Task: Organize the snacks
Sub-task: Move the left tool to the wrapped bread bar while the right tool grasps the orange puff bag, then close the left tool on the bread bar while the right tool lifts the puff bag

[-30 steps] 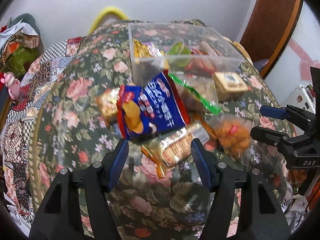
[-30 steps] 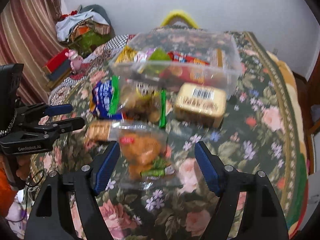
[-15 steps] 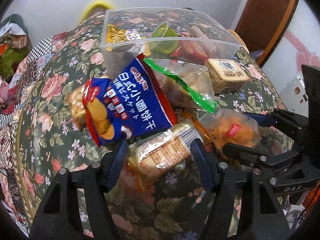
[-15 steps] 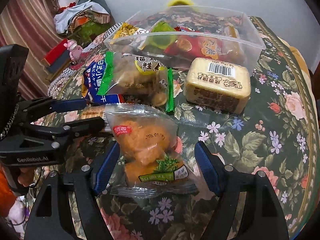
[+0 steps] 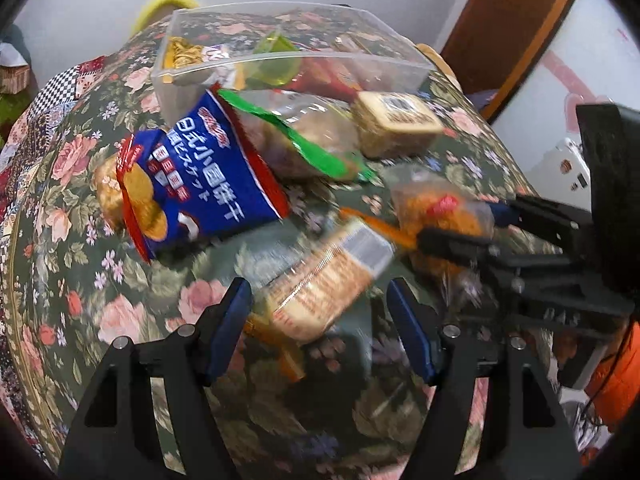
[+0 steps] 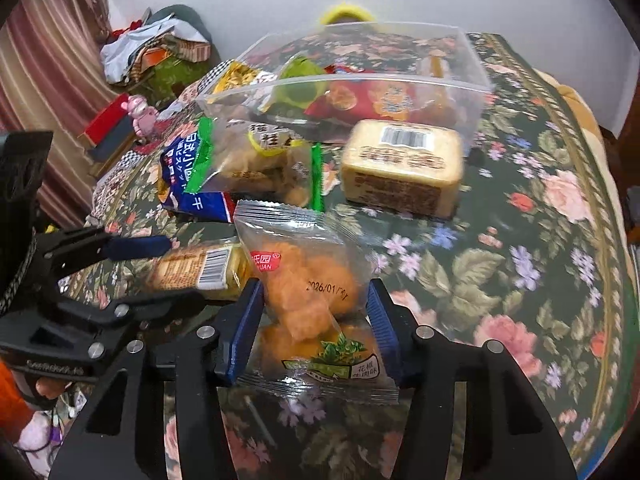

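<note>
My right gripper [image 6: 316, 312] is shut on a clear bag of orange fried snacks [image 6: 310, 284], its pads pressing both sides; the same bag [image 5: 440, 212] shows in the left wrist view. My left gripper [image 5: 320, 308] is open around a clear cracker pack [image 5: 324, 280], blurred, lying on the floral cloth; that pack also shows in the right wrist view [image 6: 200, 268]. Behind lie a blue biscuit bag [image 5: 200, 176], a green-edged pastry bag [image 6: 256, 164] and a tan boxed cake [image 6: 400, 164]. A clear plastic bin [image 6: 468, 76] with several snacks stands at the back.
The round table carries a dark floral cloth [image 6: 520, 280] and drops off at its right edge. Clothes and a pink toy [image 6: 140, 116] lie on the floor at the left. A brown door [image 5: 516, 20] stands at the right.
My right gripper has closed on the orange snack bag. My left gripper has moved forward, so the cracker pack now lies between its open fingers.
</note>
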### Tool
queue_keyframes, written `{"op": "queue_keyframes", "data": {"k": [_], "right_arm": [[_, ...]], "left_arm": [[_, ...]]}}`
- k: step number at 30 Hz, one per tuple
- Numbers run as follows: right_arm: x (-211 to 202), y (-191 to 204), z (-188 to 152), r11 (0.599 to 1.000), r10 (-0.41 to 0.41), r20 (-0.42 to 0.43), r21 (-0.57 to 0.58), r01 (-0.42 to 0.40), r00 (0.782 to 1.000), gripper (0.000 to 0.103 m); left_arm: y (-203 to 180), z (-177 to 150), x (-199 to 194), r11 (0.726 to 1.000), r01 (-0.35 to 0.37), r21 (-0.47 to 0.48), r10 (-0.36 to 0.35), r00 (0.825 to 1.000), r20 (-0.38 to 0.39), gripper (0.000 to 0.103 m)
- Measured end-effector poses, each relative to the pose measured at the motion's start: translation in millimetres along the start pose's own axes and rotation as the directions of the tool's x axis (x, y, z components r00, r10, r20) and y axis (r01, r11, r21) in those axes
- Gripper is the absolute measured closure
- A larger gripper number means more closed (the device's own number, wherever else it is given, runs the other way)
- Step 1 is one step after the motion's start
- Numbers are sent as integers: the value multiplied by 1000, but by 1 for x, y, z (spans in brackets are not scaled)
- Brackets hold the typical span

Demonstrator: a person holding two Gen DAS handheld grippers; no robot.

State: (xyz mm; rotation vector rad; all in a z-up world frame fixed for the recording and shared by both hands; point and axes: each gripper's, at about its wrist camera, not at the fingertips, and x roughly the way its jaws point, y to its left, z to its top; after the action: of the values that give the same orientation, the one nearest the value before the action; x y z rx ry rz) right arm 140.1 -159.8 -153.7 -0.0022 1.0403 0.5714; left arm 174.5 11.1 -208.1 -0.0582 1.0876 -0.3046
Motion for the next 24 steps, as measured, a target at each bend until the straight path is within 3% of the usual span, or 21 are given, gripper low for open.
{"op": "queue_keyframes", "data": {"k": [6, 13, 18, 22, 24], "right_arm": [[-18, -11, -8, 1000, -22, 20, 20, 21, 1000, 55], [-29, -21, -12, 998, -32, 37, 62, 29, 999, 56], [-34, -23, -14, 997, -36, 41, 69, 33, 999, 56], [-36, -24, -14, 997, -38, 45, 75, 34, 998, 56], [-36, -24, -14, 997, -37, 45, 76, 34, 998, 56]], "left_arm": [[-5, 1, -12, 998, -53, 32, 52, 998, 23, 33], [-7, 16, 2, 999, -7, 33, 7, 1000, 9, 30], [-15, 14, 24, 998, -25, 51, 26, 999, -25, 31], [-16, 10, 27, 999, -26, 35, 27, 999, -20, 61], [-17, 8, 24, 999, -26, 35, 26, 1000, -11, 68]]}}
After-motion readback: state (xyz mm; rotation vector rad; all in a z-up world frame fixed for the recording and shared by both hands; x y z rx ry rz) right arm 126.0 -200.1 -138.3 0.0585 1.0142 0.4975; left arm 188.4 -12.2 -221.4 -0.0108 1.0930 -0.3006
